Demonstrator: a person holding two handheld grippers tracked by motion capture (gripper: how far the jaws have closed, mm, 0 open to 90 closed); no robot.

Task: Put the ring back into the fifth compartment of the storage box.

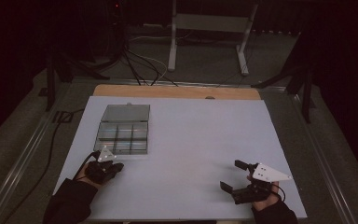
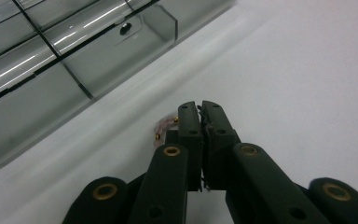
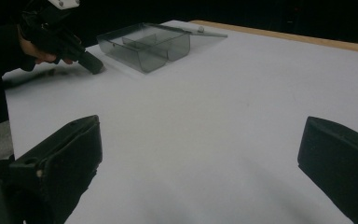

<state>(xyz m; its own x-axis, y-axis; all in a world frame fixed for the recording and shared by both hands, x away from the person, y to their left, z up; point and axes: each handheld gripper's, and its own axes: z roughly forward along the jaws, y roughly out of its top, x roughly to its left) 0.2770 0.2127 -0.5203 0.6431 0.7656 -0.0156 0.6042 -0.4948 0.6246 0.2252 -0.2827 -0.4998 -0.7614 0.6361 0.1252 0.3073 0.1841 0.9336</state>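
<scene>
Your left hand-held gripper (image 1: pixel 117 167) sits at the near left of the white counter (image 1: pixel 191 135), just in front of the clear compartment box (image 1: pixel 123 132). Its jaws are clenched tight together, tips down at the counter surface. In the left gripper view a small pink piece with gold-coloured ends (image 2: pixel 164 126) lies on the counter just beside the left jaw tip; it touches or nearly touches that jaw, and you cannot tell whether any part of it is pinched. The box stands open, its lid laid flat behind it, its divided compartments showing clear walls.

Well apart, at the near right of the counter, your right hand-held gripper (image 1: pixel 233 176) is released, jaws spread wide with only bare counter between them.
</scene>
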